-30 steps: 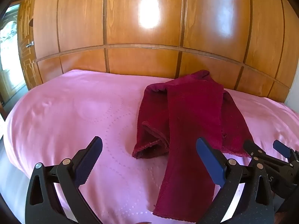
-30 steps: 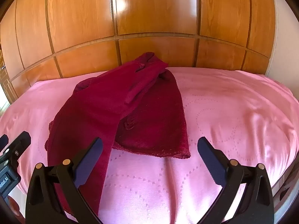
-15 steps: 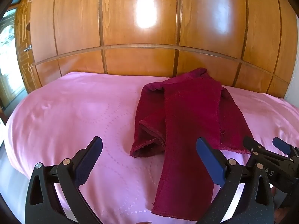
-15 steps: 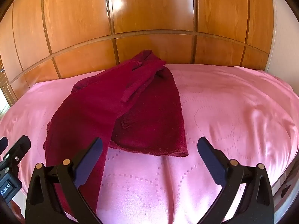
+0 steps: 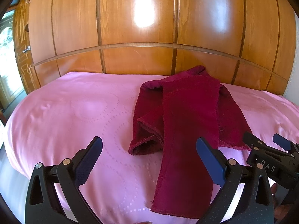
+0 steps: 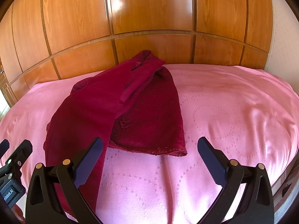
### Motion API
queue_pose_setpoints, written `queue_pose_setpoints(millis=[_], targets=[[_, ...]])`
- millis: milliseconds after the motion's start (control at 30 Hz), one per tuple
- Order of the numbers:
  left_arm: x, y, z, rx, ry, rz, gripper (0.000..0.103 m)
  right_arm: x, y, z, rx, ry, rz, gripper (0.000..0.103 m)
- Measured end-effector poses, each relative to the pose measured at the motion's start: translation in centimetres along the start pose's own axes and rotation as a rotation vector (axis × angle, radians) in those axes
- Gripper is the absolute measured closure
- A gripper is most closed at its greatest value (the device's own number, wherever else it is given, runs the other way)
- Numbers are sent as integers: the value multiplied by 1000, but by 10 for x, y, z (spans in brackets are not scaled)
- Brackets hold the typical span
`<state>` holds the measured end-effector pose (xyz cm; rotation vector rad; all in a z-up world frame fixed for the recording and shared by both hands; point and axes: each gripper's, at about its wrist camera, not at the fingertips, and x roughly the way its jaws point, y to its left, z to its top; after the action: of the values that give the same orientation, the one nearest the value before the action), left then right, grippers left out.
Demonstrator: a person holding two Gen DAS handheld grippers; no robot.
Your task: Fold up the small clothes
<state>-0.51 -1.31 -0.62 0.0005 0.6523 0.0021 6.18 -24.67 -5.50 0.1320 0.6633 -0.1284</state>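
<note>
The dark red fleecy garment (image 5: 188, 115) lies mid-bed on the pink quilted bedspread (image 5: 78, 112), one long panel trailing nearward. Both the left gripper (image 5: 149, 160) and right gripper (image 6: 150, 160) gape, holding nothing (hovering short of the garment). Pinching that trailing panel alone could drag the layers askew, I judge.

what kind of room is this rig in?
Most likely a bedroom. A pink quilted bedspread covers what looks like a bed, glossy wooden panelling, probably a headboard or wardrobe, rises right behind it, and a dark red garment lies spread on the cover. Both grippers hang open above it.
</note>
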Motion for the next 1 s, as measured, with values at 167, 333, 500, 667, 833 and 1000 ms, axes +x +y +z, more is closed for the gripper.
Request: queue_pose_setpoints(millis=[167, 333, 500, 667, 833, 1000], targets=[[1, -1, -1, 5, 5, -1, 3, 1, -1, -1, 4, 6, -1, 2], [2, -3, -1, 13, 8, -1, 3, 1, -1, 0, 9, 7, -1, 2], [5, -4, -3, 19, 21, -5, 3, 2, -2, 0, 11, 11, -3, 2], [7, -3, -6, 22, 34, -9, 3, 0, -3, 0, 10, -2, -7, 2], [7, -5, -6, 29, 40, -9, 3, 0, -4, 0, 16, 5, -6, 2], [8, -3, -8, 23, 48, -14, 3, 0, -3, 1, 12, 1, -7, 2]])
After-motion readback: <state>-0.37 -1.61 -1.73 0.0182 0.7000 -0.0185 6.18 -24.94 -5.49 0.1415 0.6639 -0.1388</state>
